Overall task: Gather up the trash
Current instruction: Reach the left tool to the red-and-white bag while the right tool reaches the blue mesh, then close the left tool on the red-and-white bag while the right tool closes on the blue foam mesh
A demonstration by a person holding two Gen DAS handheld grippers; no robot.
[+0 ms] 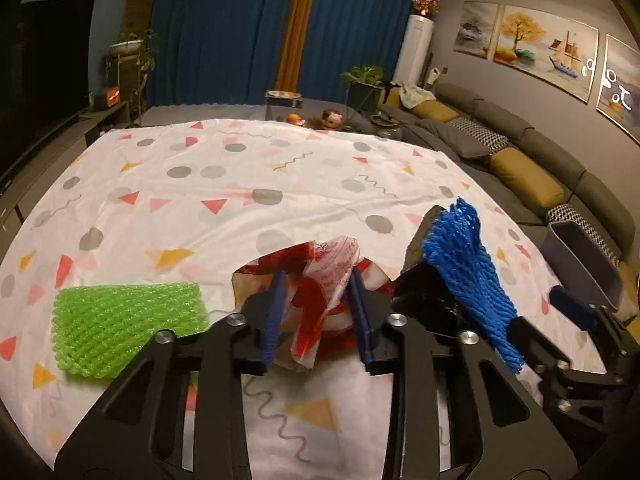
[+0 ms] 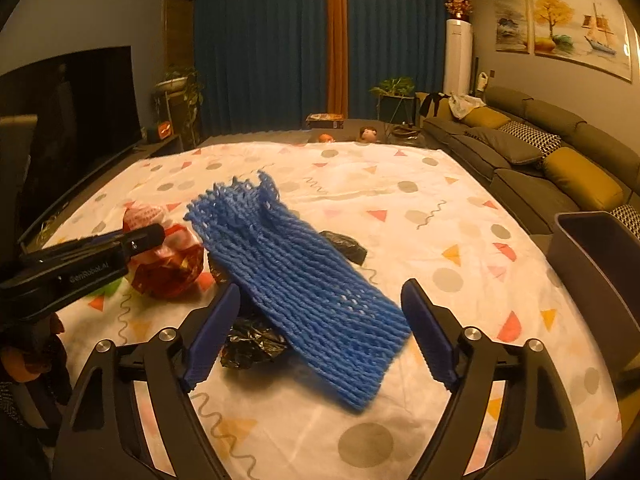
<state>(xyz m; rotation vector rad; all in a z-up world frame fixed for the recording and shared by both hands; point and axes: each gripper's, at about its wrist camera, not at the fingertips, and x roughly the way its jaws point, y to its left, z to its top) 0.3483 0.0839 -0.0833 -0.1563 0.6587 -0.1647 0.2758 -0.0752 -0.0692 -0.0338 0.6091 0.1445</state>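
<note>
The left hand-held gripper [image 1: 318,312] has its jaws drawn narrow around a crumpled red and white plastic bag [image 1: 320,280], which sits bunched between the blue pads [image 1: 274,320]. The pads look pressed into the film on both sides, so this reads as a pinch meant to gather loose, springy plastic into one lump that can be lifted whole.

The right hand-held gripper [image 2: 320,332] stands wide, its jaws either side of a blue foam net [image 2: 304,280] without touching it. The net lies tilted, its near end propped over a crumpled black bag [image 2: 252,344], with another scrap of black film [image 2: 344,246] just behind. The wide stance suits the broad net, which probably needs squeezing across its width.

Everything rests on a worktop [image 2: 460,208] covered by a patterned cloth. A green foam net [image 1: 128,324] lies flat to the left of the red bag, untouched. A grey bin [image 2: 592,264] stands at the right edge of the worktop, near the right hand-held gripper, likely where the pieces are meant to go.
</note>
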